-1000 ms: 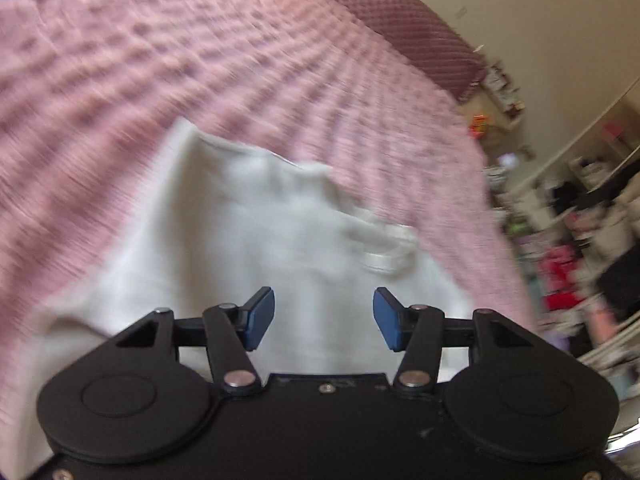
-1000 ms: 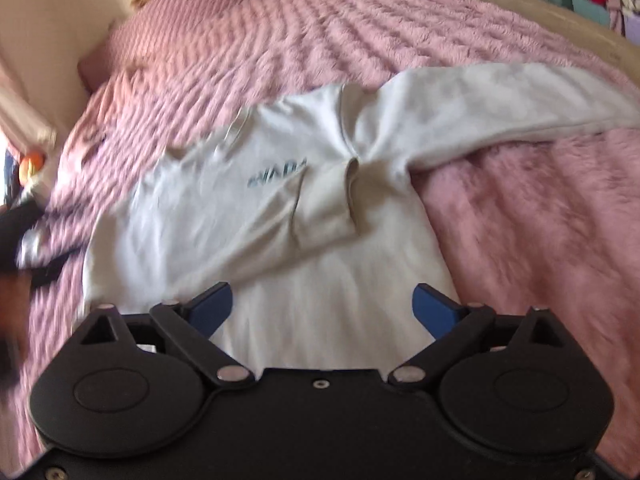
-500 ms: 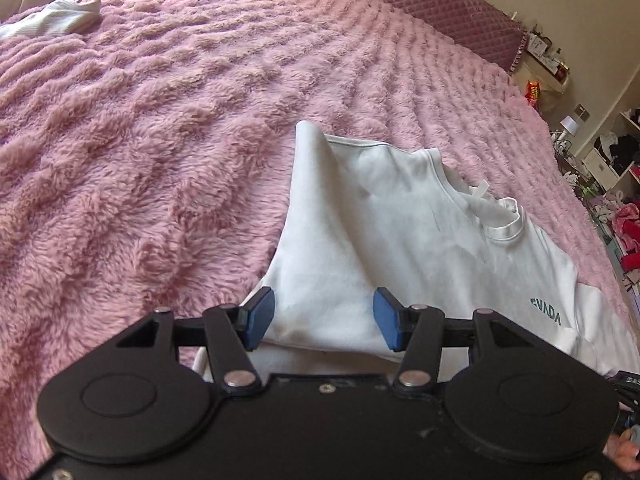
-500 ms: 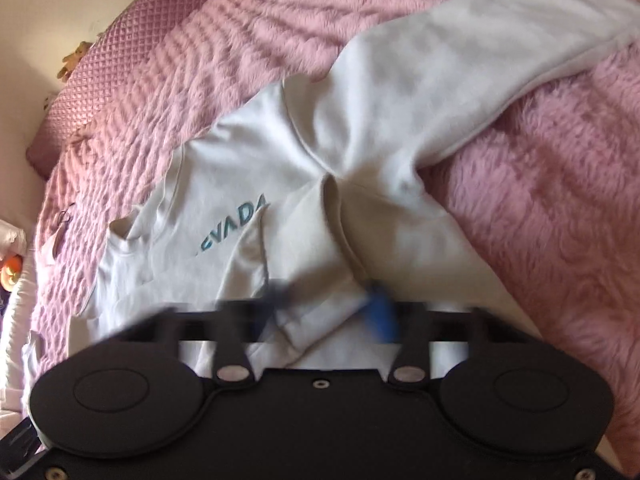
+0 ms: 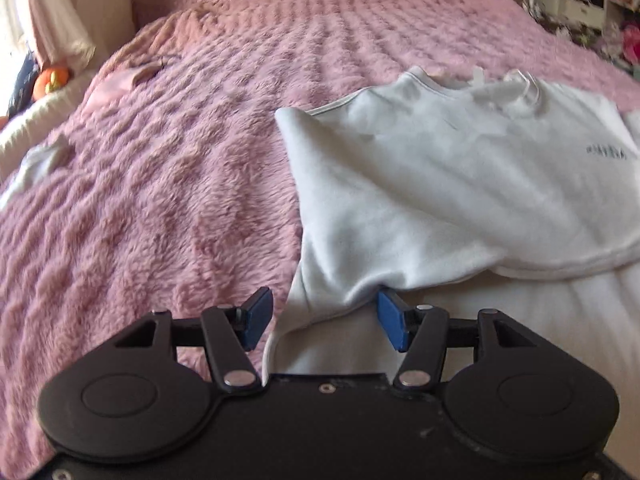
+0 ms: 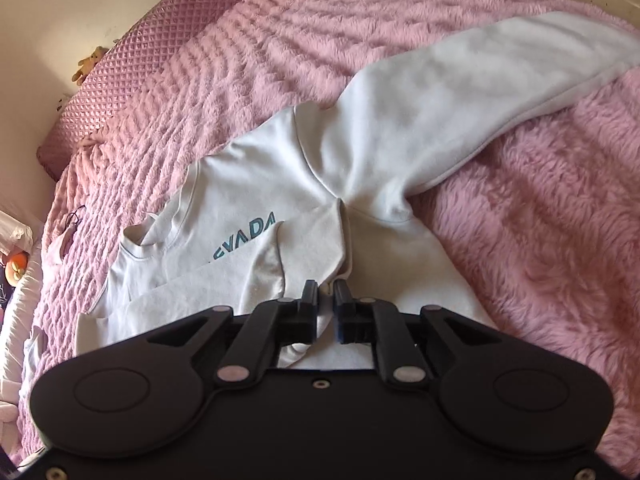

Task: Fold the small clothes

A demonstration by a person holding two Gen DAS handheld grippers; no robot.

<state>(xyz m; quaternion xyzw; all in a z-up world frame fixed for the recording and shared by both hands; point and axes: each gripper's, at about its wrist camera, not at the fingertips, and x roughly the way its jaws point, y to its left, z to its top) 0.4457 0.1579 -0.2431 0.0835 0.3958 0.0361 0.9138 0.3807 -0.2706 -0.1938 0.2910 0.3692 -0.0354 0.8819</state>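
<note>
White sweatshirt between right tongs

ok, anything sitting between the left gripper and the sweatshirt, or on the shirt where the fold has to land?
Nothing visible. The left gripper already has the white sweatshirt between its opening jaws. The right gripper is closing on a fold of it. The chest is bare except for a folded sleeve; the other sleeve lies out on the pink blanket.

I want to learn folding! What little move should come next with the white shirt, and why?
Probably lift the right hand-held gripper a little and carry the pinched fabric across the white sweatshirt. Its jaws are closing with cloth between them, and the long sleeve lies spread out over the pink blanket, unfolded. The left hand-held gripper is opening around the other edge.
</note>
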